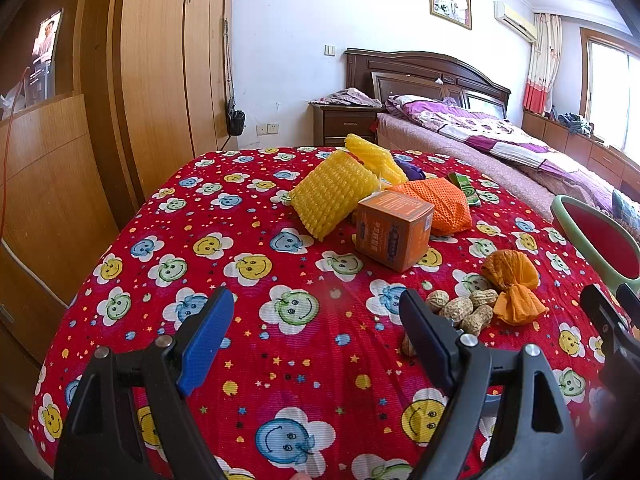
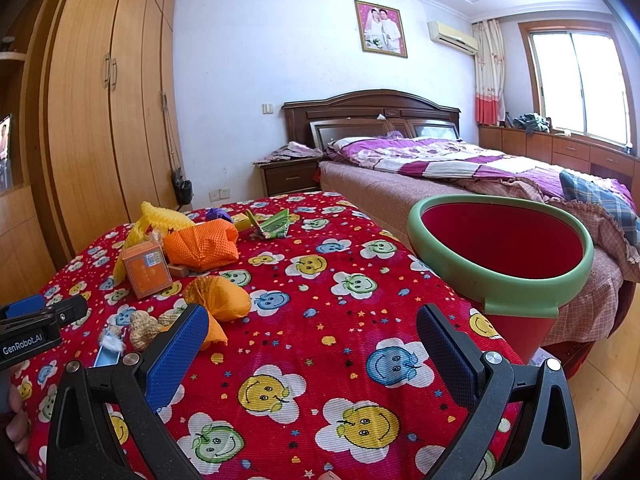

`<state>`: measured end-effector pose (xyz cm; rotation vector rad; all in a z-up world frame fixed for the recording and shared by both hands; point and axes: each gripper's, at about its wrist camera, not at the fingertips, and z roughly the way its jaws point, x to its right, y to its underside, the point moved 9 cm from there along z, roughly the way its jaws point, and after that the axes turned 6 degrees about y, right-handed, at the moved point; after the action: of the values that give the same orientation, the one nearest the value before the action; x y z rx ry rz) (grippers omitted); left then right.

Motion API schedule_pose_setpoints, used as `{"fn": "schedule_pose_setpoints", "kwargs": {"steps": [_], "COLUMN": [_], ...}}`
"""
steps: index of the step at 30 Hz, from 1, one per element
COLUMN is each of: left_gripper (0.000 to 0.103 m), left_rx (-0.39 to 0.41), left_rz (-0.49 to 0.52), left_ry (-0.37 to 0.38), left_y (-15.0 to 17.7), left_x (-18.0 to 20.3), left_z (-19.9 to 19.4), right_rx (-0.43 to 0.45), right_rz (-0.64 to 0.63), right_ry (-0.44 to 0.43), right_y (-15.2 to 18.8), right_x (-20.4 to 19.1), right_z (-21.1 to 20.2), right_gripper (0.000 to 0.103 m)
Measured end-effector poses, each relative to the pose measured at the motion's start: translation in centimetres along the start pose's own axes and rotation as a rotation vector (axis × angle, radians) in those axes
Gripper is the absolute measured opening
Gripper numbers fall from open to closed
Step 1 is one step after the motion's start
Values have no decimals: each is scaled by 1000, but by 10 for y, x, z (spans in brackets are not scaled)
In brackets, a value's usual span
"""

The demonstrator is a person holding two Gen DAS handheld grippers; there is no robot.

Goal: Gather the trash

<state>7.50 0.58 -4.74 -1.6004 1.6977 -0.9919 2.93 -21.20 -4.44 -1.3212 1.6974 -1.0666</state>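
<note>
Trash lies on a table with a red smiley-flower cloth (image 1: 248, 208): yellow foam nets (image 1: 332, 196), an orange box (image 1: 394, 234), an orange foam net (image 1: 444, 204), crumpled orange paper (image 1: 512, 284), peanuts (image 1: 464, 312) and a green wrapper (image 1: 466, 188). My left gripper (image 1: 316, 320) is open and empty above the cloth, left of the peanuts. My right gripper (image 2: 312, 336) is open and empty, with the orange paper (image 2: 218, 300) at its left finger. A red bin with a green rim (image 2: 500, 248) stands at the table's right edge.
A wooden wardrobe (image 1: 160, 60) stands to the left. A bed (image 2: 460, 168) with purple bedding and a nightstand (image 2: 290, 174) lie beyond the table. A small blue and white scrap (image 2: 108, 350) lies near the peanuts (image 2: 142, 330).
</note>
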Motion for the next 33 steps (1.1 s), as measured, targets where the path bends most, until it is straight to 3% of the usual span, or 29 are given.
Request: {"fn": "schedule_pose_setpoints", "kwargs": {"steps": [6, 17, 26, 33], "left_gripper": [85, 85, 85, 72], "left_rx": [-30, -84, -196, -273], "left_rz": [22, 95, 120, 103], "left_ry": [1, 111, 215, 286], "left_y": [1, -26, -39, -37], "left_x": [2, 34, 54, 58], "left_z": [5, 25, 65, 95], "right_rx": [-24, -70, -117, -207], "right_rz": [3, 15, 53, 75], "right_ry": [2, -17, -28, -12], "right_y": [-1, -5, -17, -11], "right_x": [-1, 3, 8, 9], "right_z": [1, 1, -1, 12], "right_gripper": [103, 103, 103, 103]}}
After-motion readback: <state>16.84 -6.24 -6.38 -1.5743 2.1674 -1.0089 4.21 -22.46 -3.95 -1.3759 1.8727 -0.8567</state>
